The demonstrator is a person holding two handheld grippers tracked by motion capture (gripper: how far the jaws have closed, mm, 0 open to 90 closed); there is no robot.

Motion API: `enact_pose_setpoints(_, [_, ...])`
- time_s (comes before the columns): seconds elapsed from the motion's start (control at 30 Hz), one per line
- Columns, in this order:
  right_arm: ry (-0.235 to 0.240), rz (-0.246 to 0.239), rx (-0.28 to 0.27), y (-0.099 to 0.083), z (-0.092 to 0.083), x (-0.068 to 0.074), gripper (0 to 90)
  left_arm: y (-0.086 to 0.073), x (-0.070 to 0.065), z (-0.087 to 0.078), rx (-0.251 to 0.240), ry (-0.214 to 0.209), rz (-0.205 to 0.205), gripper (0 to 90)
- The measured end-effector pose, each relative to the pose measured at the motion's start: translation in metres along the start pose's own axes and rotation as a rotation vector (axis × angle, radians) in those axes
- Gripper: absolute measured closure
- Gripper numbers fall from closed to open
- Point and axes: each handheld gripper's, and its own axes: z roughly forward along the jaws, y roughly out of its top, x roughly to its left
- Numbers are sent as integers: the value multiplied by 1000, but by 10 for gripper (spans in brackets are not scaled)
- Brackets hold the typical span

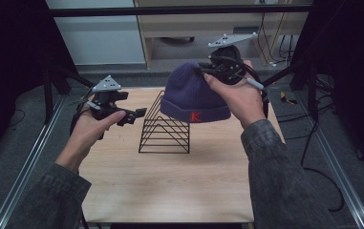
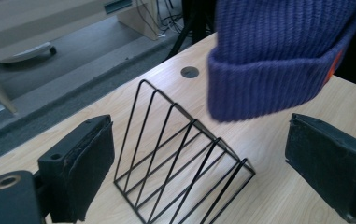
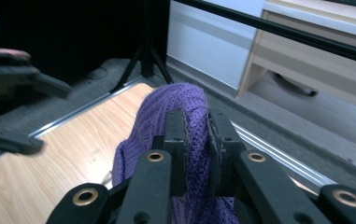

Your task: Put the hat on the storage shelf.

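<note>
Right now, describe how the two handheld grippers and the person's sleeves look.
Both the left gripper and the right gripper are black, each topped by a grey three-cornered plate with small studs. The jaws carry dark, worn pads and brass-coloured rivets. Black cables trail from them. The sleeves are dark grey denim-like cloth.

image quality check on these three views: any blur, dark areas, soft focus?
High view: dim, both sides nearly black, table evenly lit, beanie and wire rack sharp. Left gripper view: bright and crisp on the rack; open left gripper slightly soft. Right gripper view: right gripper sharp on the beanie; left edge blurred, upper left dark.
</note>
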Motion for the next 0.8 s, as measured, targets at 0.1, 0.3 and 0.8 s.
enact_pose_setpoints(0.1, [31,-4,-12,7,7,7,798,4,0,7,4,-14,12,69])
enact_pose_setpoints(0.3, [67,-23,-17,20,21,20,798,2,1,20,20,-33,32,64])
enact_pose_setpoints(0.8, [109,-39,-16,34,37,38,797,-11,15,26,17,-88,12,471])
